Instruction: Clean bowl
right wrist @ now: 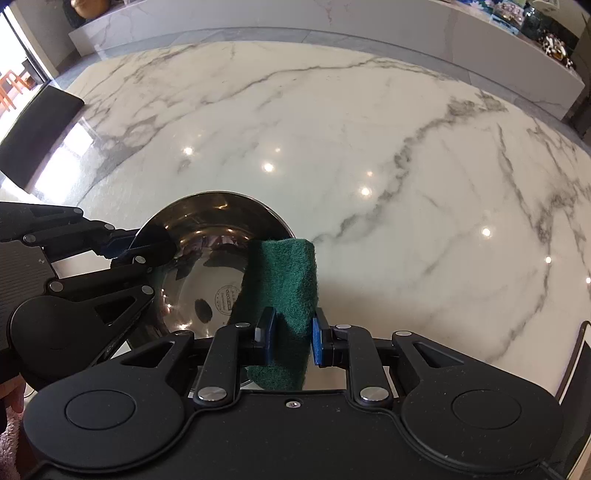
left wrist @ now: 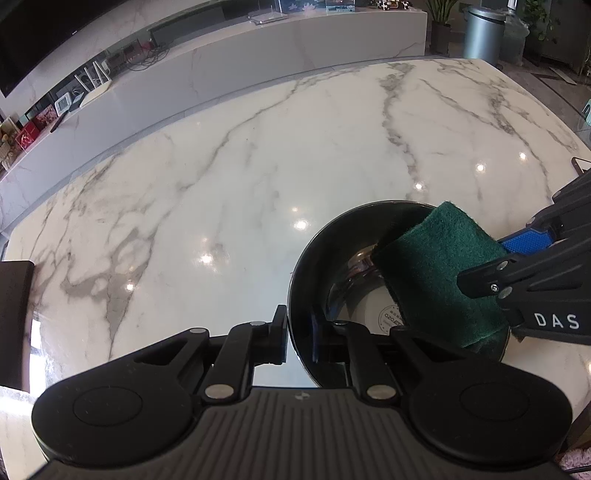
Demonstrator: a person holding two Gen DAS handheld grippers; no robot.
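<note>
The tabletop [left wrist: 229, 177] is white marble with grey veins and carries ceiling-light glare. Beyond its far edge runs a long marble ledge [left wrist: 295, 48] with small clutter on it; a grey bin [left wrist: 484, 33] and a potted plant [left wrist: 441, 29] stand past the right far corner. A dark chair back [right wrist: 37, 129] sits at the tabletop's left edge in the right wrist view.

The bowl [left wrist: 354, 295] is steel, upright, resting on the tabletop close to you, with a round stamp visible on its floor. Your left hand-held gripper [left wrist: 300, 336] straddles the near-left rim: one finger outside, one inside, narrow and pinching the wall. Your right hand-held gripper [right wrist: 291, 338] is clamped on a green pad [right wrist: 284, 280], folded over so its rounded end points away from you. The pad leans over the bowl's right rim and dips inside; whether it touches the floor of the bowl cannot be told.

In the left wrist view the right hand-held gripper's body crosses the bowl's right side. The two tools are near each other across the bowl, not touching.

Bare marble spreads ahead, left and right of the bowl; the far edge is well apart.
</note>
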